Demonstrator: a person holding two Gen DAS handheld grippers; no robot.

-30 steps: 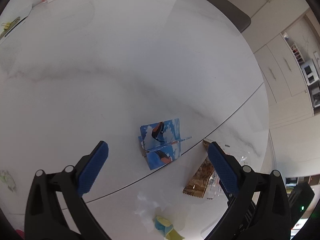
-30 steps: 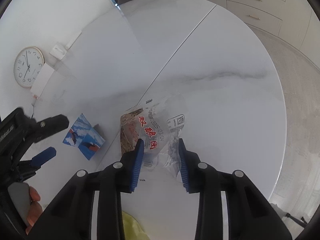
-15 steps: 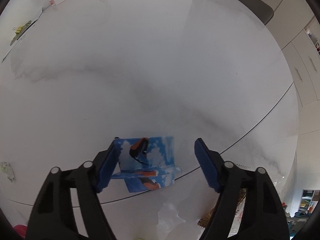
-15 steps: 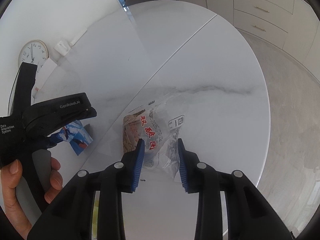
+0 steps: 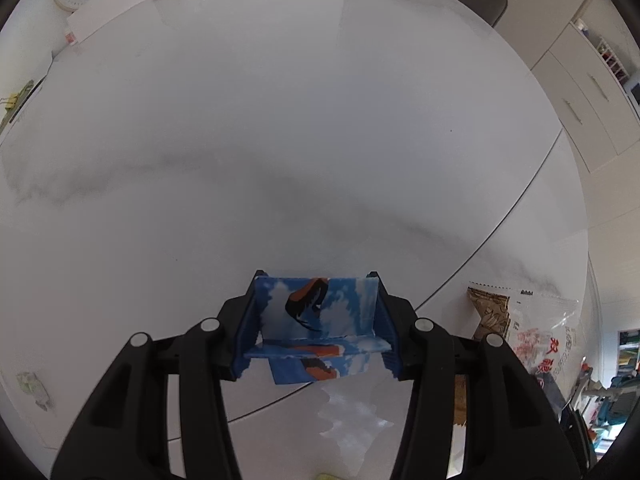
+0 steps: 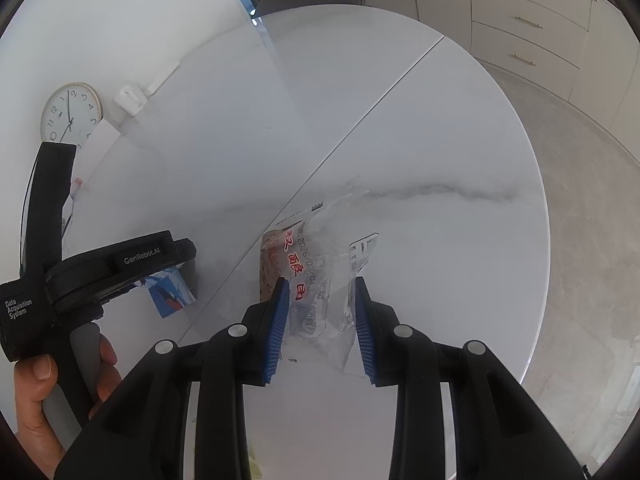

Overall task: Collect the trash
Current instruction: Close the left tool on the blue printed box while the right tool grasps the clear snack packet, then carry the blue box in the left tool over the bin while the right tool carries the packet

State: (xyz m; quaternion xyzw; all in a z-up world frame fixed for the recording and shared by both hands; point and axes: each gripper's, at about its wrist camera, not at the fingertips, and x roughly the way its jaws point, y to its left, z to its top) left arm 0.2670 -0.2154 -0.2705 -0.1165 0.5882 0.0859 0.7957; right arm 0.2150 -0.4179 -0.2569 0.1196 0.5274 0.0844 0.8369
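The left gripper [image 5: 316, 320] has just been closing, and its blue ribbed pads [image 5: 247, 334] now bear on both side edges of the folded blue paper wrapper printed with clouds and an orange-black figure [image 5: 316, 312]. The wrapper stands bowed between the jaws like a small trough, with its lower flap on the white marble-pattern round table [image 5: 280, 140], just beside the dark seam line [image 5: 500, 224] that crosses the tabletop. In the right wrist view the same gripper [image 6: 182, 270] points steeply down at the table, a person's hand [image 6: 48, 384] wrapped around its grey handle.

The right gripper [image 6: 322, 320] is pinched on the clear crinkled plastic snack bag with red lettering and a brown printed panel [image 6: 316, 264]. The near end of the bag is gathered between the pads, and the far end extends over the table beyond the seam. Whether that end rests on the surface or hangs just above it cannot be told.

Step in hand: securing the second piece of trash, with both grippers loaded. A torn scrap of clear film [image 5: 352, 420] lies on the table near the wrapper and remains uncollected.

Next move, as judged: confirm that the wrapper does not slip out of the left grip, since it is thin and already buckled, then lift both items clear and carry them to a bin. No bin is visible in either view.

A round white wall clock [image 6: 72, 111] leans at the far table edge.
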